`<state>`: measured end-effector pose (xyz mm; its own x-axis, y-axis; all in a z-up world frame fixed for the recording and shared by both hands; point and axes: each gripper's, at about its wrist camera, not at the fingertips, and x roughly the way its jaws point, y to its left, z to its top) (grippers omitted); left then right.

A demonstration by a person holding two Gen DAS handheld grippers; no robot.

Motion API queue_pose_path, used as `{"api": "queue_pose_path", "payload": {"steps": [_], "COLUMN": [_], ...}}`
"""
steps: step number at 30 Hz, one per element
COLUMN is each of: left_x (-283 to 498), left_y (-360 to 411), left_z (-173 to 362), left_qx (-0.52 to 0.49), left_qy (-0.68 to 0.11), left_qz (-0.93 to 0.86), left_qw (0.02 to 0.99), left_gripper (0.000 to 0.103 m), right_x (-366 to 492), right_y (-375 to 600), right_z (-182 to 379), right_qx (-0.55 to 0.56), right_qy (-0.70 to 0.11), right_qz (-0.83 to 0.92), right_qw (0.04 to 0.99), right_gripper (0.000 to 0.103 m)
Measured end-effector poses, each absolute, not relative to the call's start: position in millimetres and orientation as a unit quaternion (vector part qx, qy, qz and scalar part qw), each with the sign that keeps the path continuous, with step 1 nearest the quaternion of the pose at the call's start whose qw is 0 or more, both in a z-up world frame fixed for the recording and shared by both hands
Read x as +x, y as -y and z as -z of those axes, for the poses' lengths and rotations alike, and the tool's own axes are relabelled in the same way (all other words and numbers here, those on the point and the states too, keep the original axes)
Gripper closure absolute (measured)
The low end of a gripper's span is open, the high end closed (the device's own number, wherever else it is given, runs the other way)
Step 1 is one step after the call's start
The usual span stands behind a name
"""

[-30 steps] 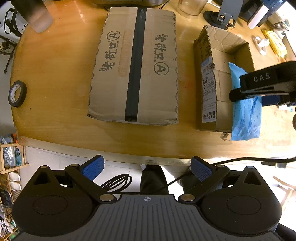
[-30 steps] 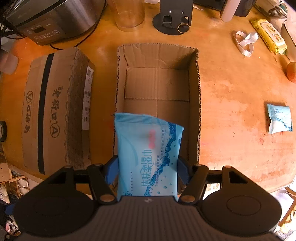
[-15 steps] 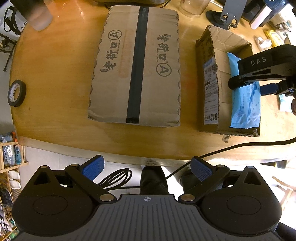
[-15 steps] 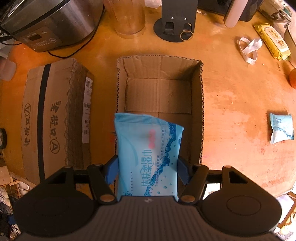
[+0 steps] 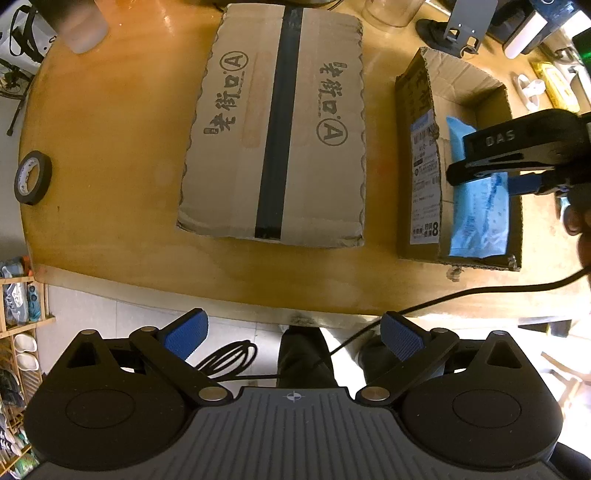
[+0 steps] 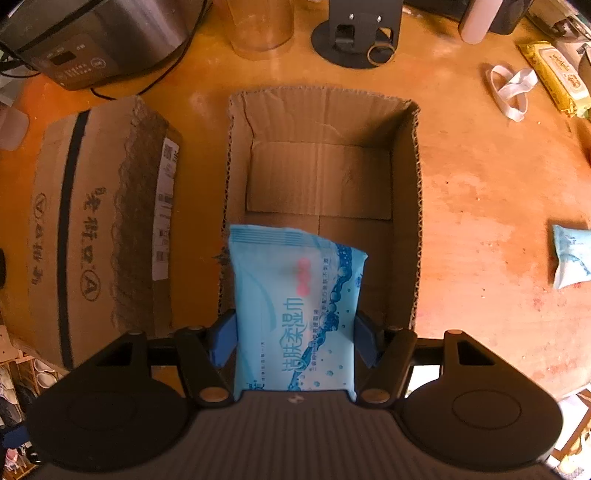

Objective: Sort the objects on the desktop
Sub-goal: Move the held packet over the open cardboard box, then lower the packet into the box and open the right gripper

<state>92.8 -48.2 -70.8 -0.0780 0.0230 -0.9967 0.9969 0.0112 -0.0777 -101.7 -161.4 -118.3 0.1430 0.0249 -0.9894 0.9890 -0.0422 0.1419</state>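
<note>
My right gripper (image 6: 295, 341) is shut on a blue pack of wet wipes (image 6: 295, 314) and holds it over the near end of an open cardboard box (image 6: 415, 206). The left wrist view shows the same pack (image 5: 476, 210) inside the box's (image 5: 417, 155) outline, with the right gripper (image 5: 517, 173) above it. My left gripper (image 5: 293, 338) is open and empty, back off the table's near edge. A small blue pack (image 6: 570, 256) lies on the table to the right.
A closed taped cardboard box (image 5: 277, 125) lies left of the open box. A black tape roll (image 5: 32, 177) sits at the far left edge. A rice cooker (image 6: 92, 37), clear cup (image 6: 262, 26), black stand (image 6: 358, 33), white strap (image 6: 511, 88) and yellow pack (image 6: 554, 79) stand behind.
My right gripper has carried the wipes pack forward and lower over the open box. My left gripper has stayed open and nearly still.
</note>
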Motion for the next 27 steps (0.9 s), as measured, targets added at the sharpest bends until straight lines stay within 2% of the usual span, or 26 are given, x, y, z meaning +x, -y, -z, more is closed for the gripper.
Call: {"api": "queue_pose_path", "payload": {"steps": [9, 19, 20, 22, 27], "left_x": [90, 86, 86, 86, 87], "left_y": [44, 43, 43, 43, 42], "left_z": [70, 71, 71, 71, 70], "left_qx": [0.487, 0.487, 0.487, 0.486, 0.485], "left_qy": [-0.526, -0.524, -0.524, -0.523, -0.524], "left_qz": [0.509, 0.511, 0.511, 0.512, 0.513], "left_qw": [0.476, 0.477, 0.477, 0.477, 0.476], "left_gripper": [0.000, 0.000, 0.000, 0.000, 0.000], "right_x": [-98, -95, -94, -94, -94], "right_y": [156, 155, 155, 154, 154], "right_z": [145, 148, 148, 146, 139], "right_qx": [0.552, 0.548, 0.544, 0.538, 0.529], "right_qy": [-0.457, -0.458, -0.460, -0.458, -0.455], "right_qz": [0.465, 0.470, 0.472, 0.475, 0.480], "right_qw": [0.520, 0.519, 0.519, 0.525, 0.532], "right_gripper": [0.035, 0.033, 0.030, 0.009, 0.000]}}
